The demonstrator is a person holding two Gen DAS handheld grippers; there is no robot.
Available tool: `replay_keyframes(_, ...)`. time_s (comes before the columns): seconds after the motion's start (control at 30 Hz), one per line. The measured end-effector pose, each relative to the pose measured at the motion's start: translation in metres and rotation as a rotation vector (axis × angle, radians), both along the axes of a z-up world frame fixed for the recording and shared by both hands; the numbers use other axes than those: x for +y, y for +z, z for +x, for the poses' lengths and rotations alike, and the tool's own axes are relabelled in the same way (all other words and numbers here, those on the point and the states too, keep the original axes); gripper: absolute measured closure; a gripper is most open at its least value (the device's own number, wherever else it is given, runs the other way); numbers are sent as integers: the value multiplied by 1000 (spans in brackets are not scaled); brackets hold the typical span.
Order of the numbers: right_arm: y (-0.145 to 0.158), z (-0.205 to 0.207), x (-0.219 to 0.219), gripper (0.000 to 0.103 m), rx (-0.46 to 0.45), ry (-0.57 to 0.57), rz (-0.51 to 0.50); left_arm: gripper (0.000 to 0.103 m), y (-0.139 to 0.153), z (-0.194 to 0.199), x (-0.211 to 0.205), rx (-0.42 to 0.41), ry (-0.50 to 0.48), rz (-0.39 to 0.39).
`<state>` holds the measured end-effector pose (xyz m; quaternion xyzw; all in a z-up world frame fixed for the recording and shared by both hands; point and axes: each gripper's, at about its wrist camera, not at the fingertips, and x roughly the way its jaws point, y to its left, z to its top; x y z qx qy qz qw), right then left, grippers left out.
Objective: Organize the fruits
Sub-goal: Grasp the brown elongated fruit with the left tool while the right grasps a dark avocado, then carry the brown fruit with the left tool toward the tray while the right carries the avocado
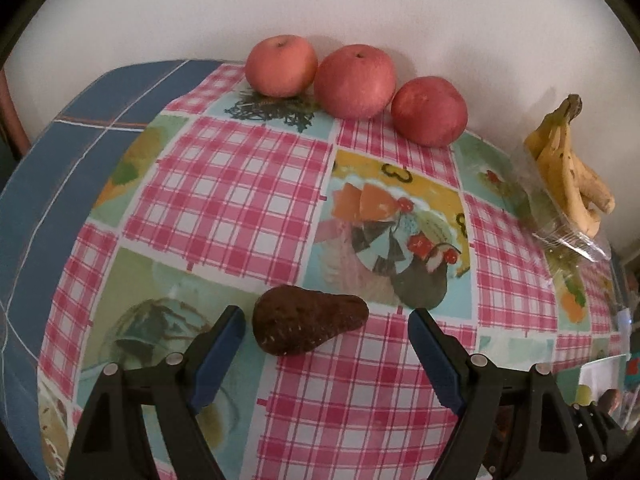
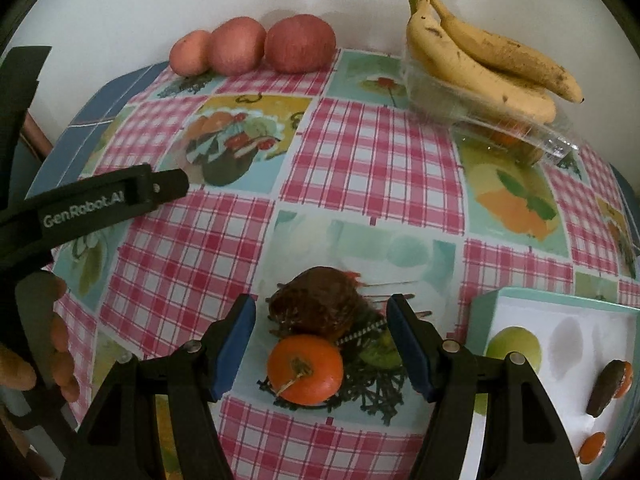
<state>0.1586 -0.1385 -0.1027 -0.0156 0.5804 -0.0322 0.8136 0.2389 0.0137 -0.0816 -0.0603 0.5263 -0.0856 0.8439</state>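
On the checked tablecloth [image 1: 224, 184], the dark brown avocado-like fruit [image 1: 308, 320] lay just ahead of the left gripper [image 1: 326, 326], toward 11 o'clock from the midpoint of its wide-spread, empty jaws. Its long axis ran across the gripper's line, blunt end at 9 o'clock, narrow end at 3. In the right wrist view the same fruit [image 2: 320, 304] sat at 12 o'clock between the open right gripper [image 2: 320, 316] fingers, with an orange fruit [image 2: 305, 369] touching it on the near side. Both grippers seemed equally near. Three apples [image 1: 354, 80] lined the wall at 12 o'clock; bananas [image 2: 480, 60] rested on a clear tray [image 2: 552, 140].
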Motion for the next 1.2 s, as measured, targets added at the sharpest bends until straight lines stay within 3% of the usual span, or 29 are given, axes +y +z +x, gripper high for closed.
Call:
replay_keyframes(0.1,-7,1,1,34,17,3,-6,18,-1,0,1,-10,20,-9)
replay_keyframes(0.33,-7,1,3,34,11,20,-35,44,-1,1,5,-26,51,44)
replay_keyframes(0.57,-4,-1,-1,55,-5,8,-24,44,0,-1,8,-30,53,42)
replay_keyframes(0.93,1,-1,-10,55,-25,-38,32,44,6,-2,13,-13,69,-4)
replay_keyframes(1.2,25,-10,-17,55,-65,-71,37,44,39,-22,12,-47,73,12)
